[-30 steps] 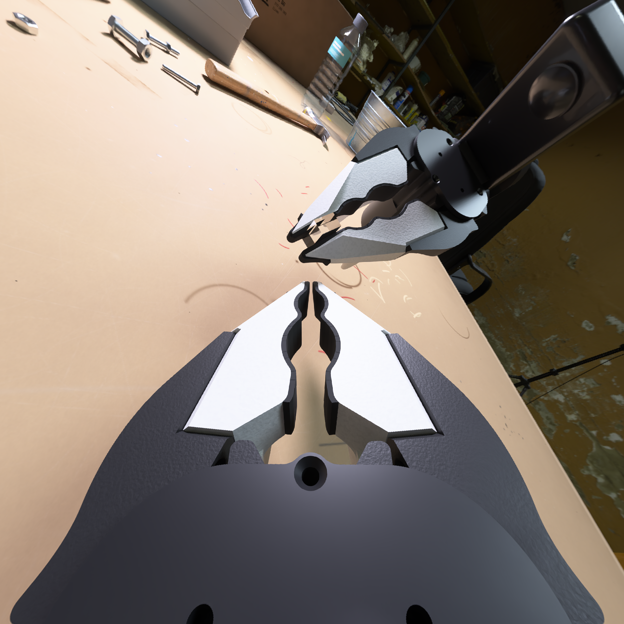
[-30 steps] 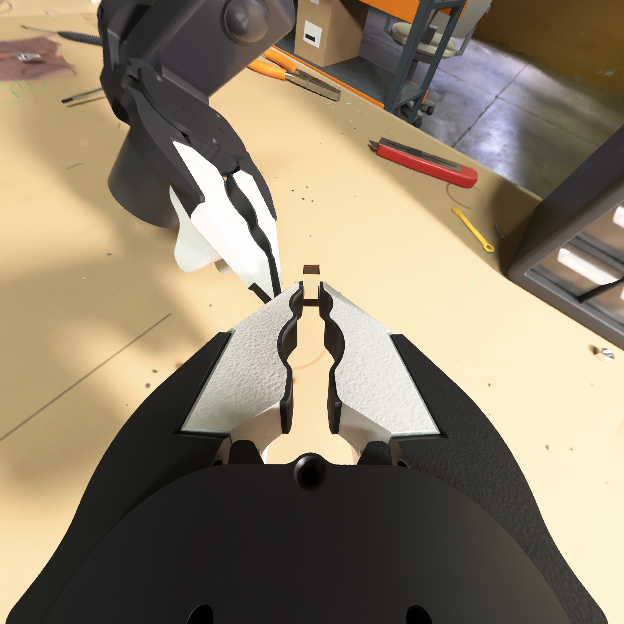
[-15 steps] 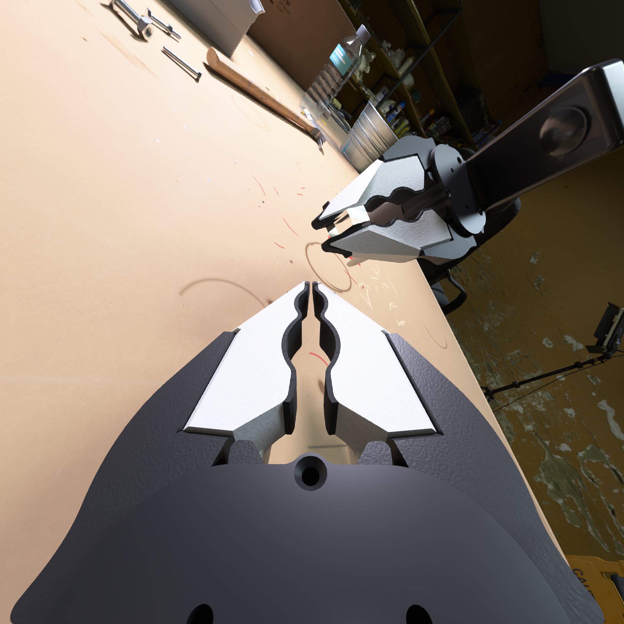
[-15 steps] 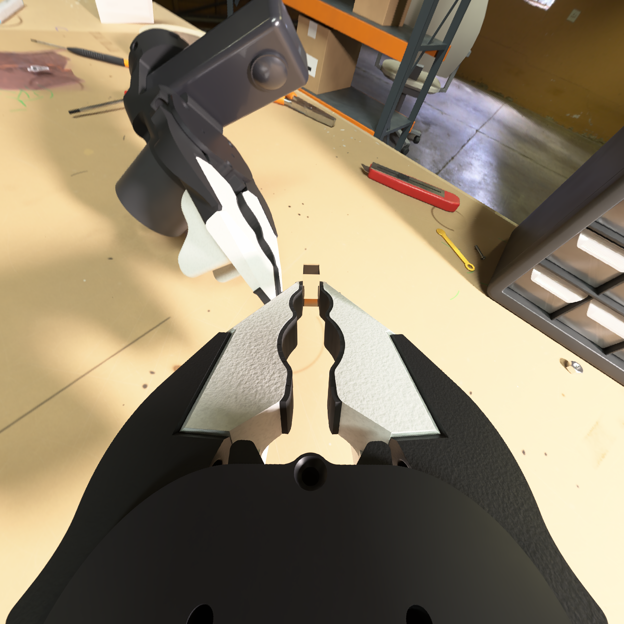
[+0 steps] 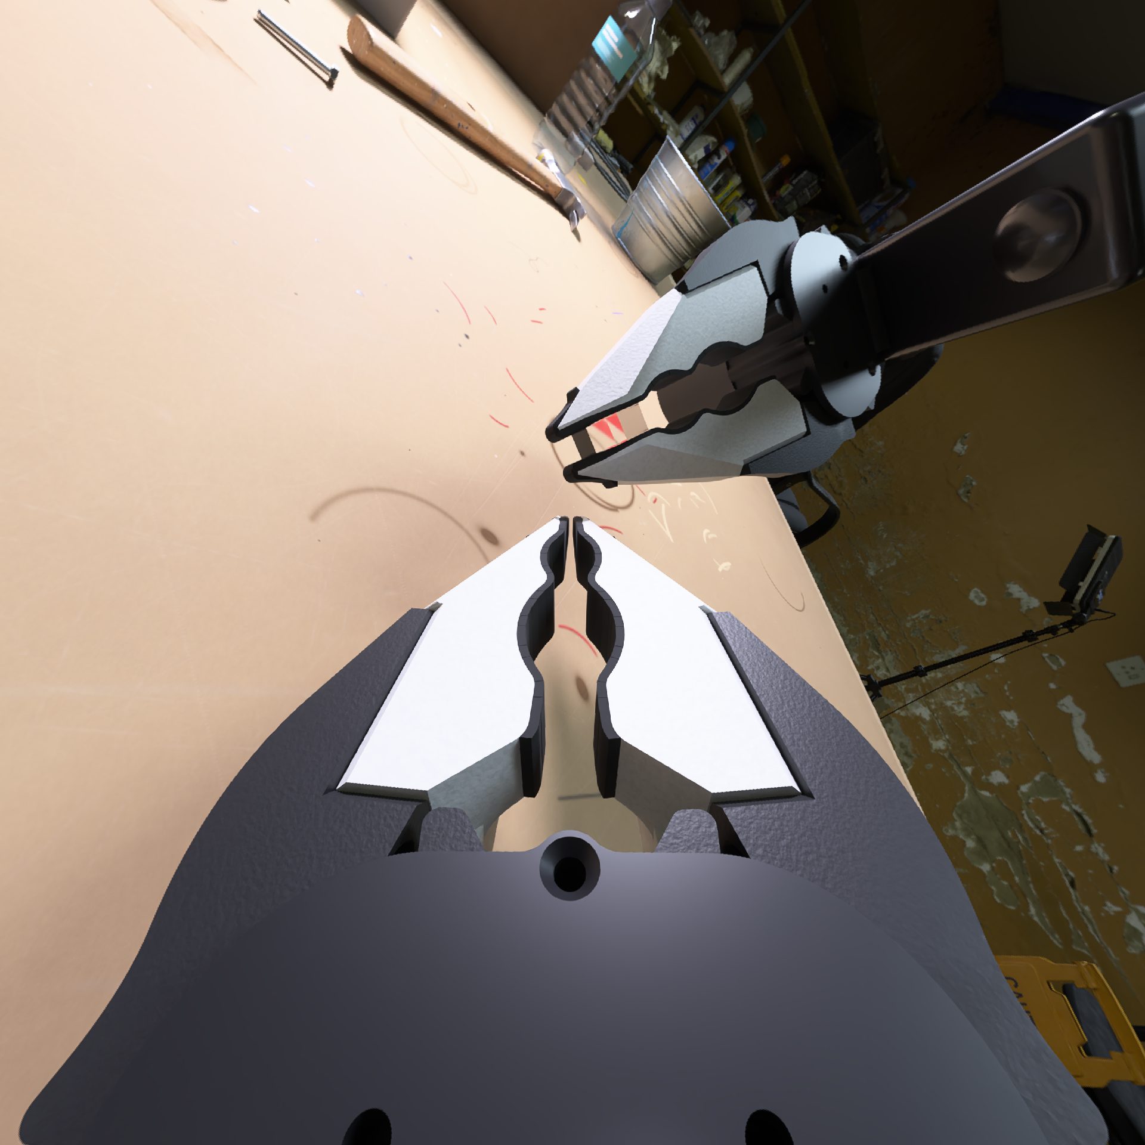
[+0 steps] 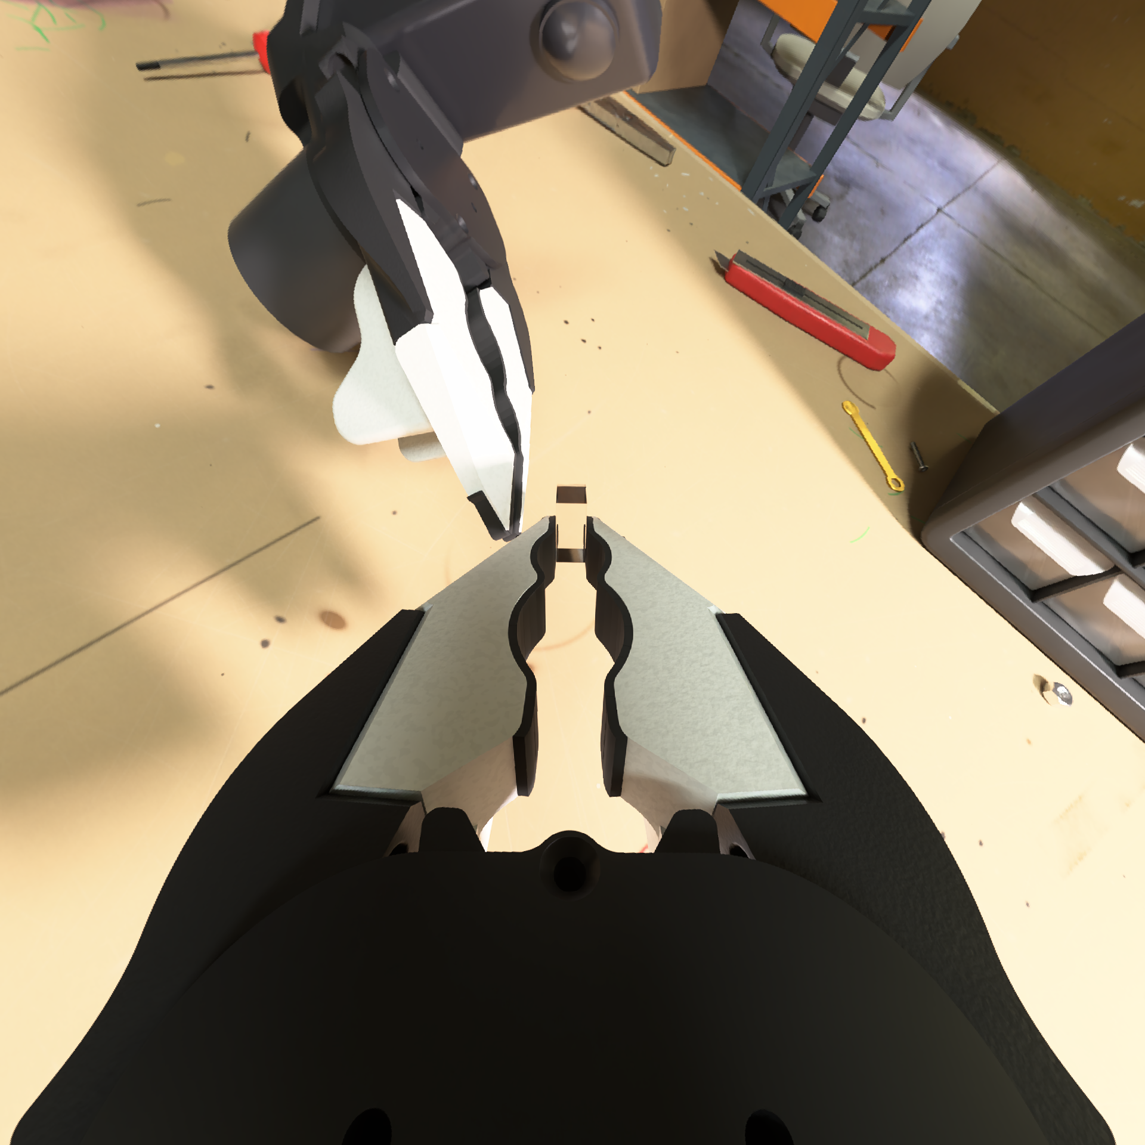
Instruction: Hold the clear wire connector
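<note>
Lifting off worktop [image 5: 186,372] near its right edge: left wrist view, right gripper [image 5: 573,455] carrying clear wire connector [image 5: 604,434] higher than 1 s ago, left gripper [image 5: 569,522] closed, empty | right wrist view, tips clamping connector [image 6: 570,533]; hold looking secure.

Warm light is washing the workbench [image 6: 712,434] brightly, soft shadows are falling across its left, and straight edges are bending outward.
</note>
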`<state>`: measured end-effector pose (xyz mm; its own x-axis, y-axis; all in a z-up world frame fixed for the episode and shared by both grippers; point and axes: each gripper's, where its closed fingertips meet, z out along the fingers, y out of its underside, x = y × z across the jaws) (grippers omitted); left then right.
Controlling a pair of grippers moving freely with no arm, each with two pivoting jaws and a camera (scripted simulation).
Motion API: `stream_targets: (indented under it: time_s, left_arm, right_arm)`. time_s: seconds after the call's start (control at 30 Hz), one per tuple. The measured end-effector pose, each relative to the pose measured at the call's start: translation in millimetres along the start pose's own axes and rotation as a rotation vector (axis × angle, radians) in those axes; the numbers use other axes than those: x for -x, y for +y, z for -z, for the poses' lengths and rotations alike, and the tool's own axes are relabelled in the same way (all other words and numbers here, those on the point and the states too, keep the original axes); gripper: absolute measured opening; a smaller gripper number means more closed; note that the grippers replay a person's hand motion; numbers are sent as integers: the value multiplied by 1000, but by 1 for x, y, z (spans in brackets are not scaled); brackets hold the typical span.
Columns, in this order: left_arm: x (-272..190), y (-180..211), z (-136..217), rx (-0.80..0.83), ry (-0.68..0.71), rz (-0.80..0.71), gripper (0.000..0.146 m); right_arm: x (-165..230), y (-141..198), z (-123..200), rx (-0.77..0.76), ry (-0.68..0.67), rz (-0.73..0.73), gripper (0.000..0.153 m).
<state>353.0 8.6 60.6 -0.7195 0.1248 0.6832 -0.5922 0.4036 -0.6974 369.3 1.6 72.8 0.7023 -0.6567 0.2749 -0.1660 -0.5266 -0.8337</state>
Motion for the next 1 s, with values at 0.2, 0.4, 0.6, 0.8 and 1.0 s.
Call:
stream_targets:
  time_s: [0.2, 0.4, 0.6, 0.8, 1.0]
  left_arm:
    - [4, -1, 1, -11, -13, 19, 1]
    - [5, -5, 5, -27, -22, 17, 1]
    - [10, -7, 8, -53, -46, 47, 1]
    - [10, -7, 7, -42, -73, -9, 1]
    - [8, -7, 6, -36, -89, -60, 1]
  right_arm:
    - [-2, 6, 0, 34, 12, 6, 8]
    - [-8, -2, 4, -17, 44, -36, 8]
    - [0, -2, 1, -33, -50, -163, 8]
    - [3, 1, -3, -25, -94, -228, 8]
    - [3, 1, -2, -42, -145, -313, 8]
